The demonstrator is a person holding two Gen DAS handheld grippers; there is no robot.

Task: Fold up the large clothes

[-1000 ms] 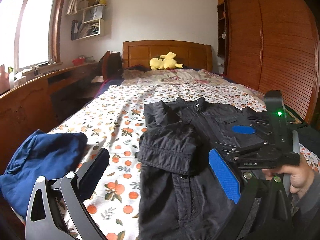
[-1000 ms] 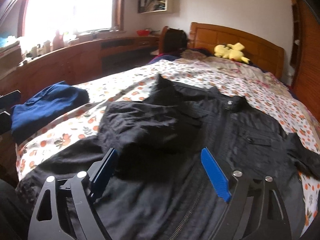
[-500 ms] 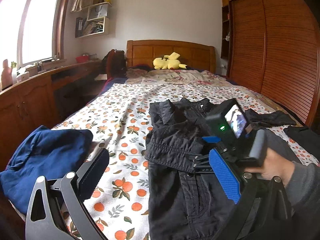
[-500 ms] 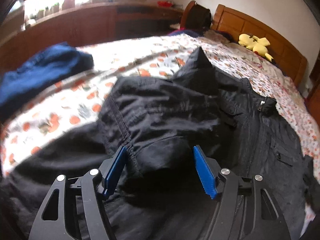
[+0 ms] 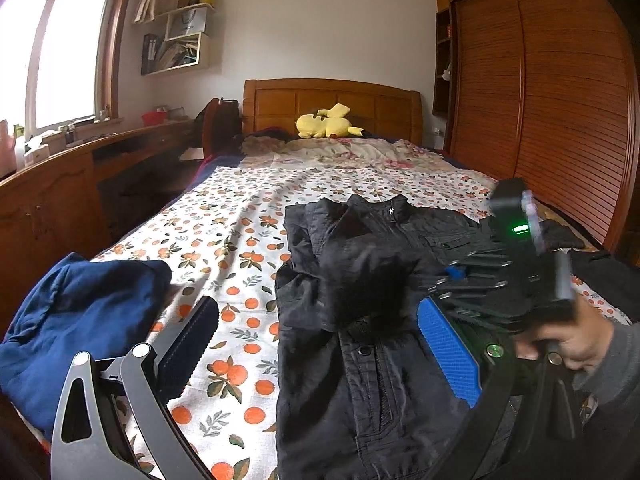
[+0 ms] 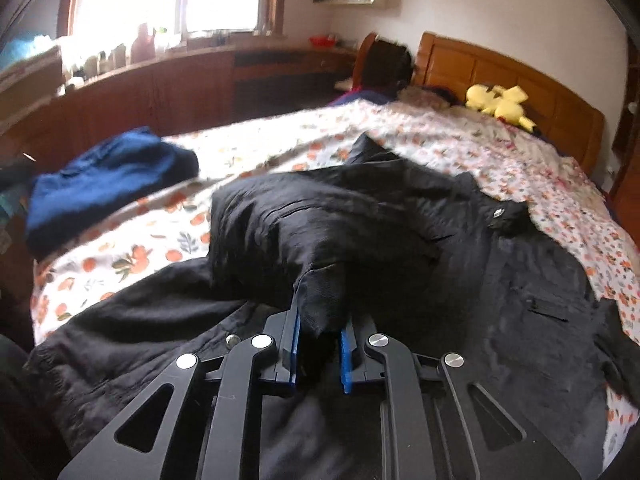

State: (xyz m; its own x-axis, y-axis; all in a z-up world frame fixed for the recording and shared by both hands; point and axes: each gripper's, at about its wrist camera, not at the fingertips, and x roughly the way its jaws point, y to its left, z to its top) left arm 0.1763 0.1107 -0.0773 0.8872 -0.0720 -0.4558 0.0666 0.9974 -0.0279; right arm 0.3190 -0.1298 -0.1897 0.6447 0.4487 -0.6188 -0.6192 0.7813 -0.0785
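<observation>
A black zip jacket [image 5: 372,320] [image 6: 500,300] lies front up on the flowered bedsheet [image 5: 240,248], one sleeve folded across its chest. My right gripper [image 6: 318,320] [image 5: 444,276] is closing its jaws, and the blue pads pinch the black sleeve cuff [image 6: 320,300] between them. A hand [image 5: 576,344] holds that gripper at the right of the left wrist view. My left gripper [image 5: 320,340] hangs open over the jacket's lower left edge, with nothing pressed between its pads.
A bundled blue garment [image 5: 68,320] [image 6: 108,184] lies at the bed's left edge. A yellow plush toy [image 5: 328,122] sits by the wooden headboard [image 5: 332,100]. A wooden desk [image 5: 60,184] runs along the left under the window; a wardrobe [image 5: 560,92] stands right.
My right gripper's jaws went from wide open around the sleeve cuff to pinched on it, and it drew back right. The left gripper stayed open and still.
</observation>
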